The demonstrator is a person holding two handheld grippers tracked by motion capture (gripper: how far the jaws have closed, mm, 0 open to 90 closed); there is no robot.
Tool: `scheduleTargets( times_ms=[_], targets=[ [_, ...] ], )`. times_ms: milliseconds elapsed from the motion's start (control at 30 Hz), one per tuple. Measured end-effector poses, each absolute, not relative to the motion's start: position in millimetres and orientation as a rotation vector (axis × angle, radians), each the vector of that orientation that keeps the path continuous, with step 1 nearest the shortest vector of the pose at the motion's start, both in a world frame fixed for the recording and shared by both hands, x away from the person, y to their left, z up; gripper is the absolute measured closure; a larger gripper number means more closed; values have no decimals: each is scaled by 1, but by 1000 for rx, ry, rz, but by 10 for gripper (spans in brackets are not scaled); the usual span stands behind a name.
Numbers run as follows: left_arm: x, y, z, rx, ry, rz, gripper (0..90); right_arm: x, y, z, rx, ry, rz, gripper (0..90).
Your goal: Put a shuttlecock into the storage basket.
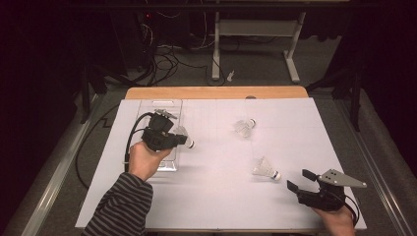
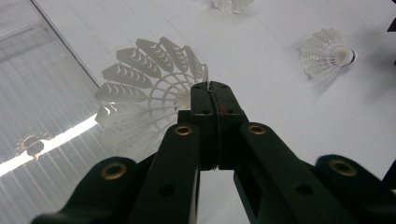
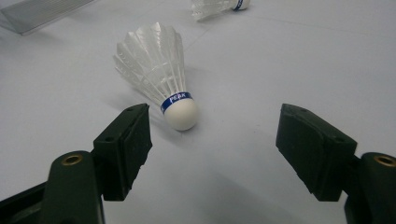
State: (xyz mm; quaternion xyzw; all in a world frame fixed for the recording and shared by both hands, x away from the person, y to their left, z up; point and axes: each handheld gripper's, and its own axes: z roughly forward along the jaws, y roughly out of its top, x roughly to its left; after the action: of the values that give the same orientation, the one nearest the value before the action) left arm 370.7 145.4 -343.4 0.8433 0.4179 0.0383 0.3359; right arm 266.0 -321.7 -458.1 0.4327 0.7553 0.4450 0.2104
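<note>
Black jaws of my left gripper (image 2: 212,93) sit pressed together in the left gripper view, pinching the thin edge of a white shuttlecock (image 2: 144,88) skirt. That skirt is plastic: a fan of feather-shaped vanes over an open lattice. Its cork end is hidden behind the jaws there. From the high view I see the left gripper (image 1: 183,140) holding it just above the right edge of a clear tray (image 1: 156,105) at the worktop's (image 1: 216,201) far left, the rounded cap poking out to the right. Tray's near end is covered by my left hand (image 1: 142,160).

Right gripper (image 3: 212,140): jaws wide apart, nothing between the pads, resting low near the front right corner. Just ahead of it lies a second shuttlecock (image 3: 159,70) on its side, white skirt, blue band with small lettering I can't read for sure, rounded white cap pointing toward the gripper, not touching either jaw.

Third shuttlecock (image 1: 244,127) lies farther back, mid-worktop, blurred in the high view; its skirt is cut off at the top edge of both gripper views. A small round shape shows through the tray's ribbed wall, unidentifiable.
</note>
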Motion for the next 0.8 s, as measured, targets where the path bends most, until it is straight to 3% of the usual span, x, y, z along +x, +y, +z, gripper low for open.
scheduleTargets(
  times_ms=[800],
  targets=[
    [373,160,-343,2160,1144,130,890,266,-322,-458,1203,2100,1236,269]
  ],
)
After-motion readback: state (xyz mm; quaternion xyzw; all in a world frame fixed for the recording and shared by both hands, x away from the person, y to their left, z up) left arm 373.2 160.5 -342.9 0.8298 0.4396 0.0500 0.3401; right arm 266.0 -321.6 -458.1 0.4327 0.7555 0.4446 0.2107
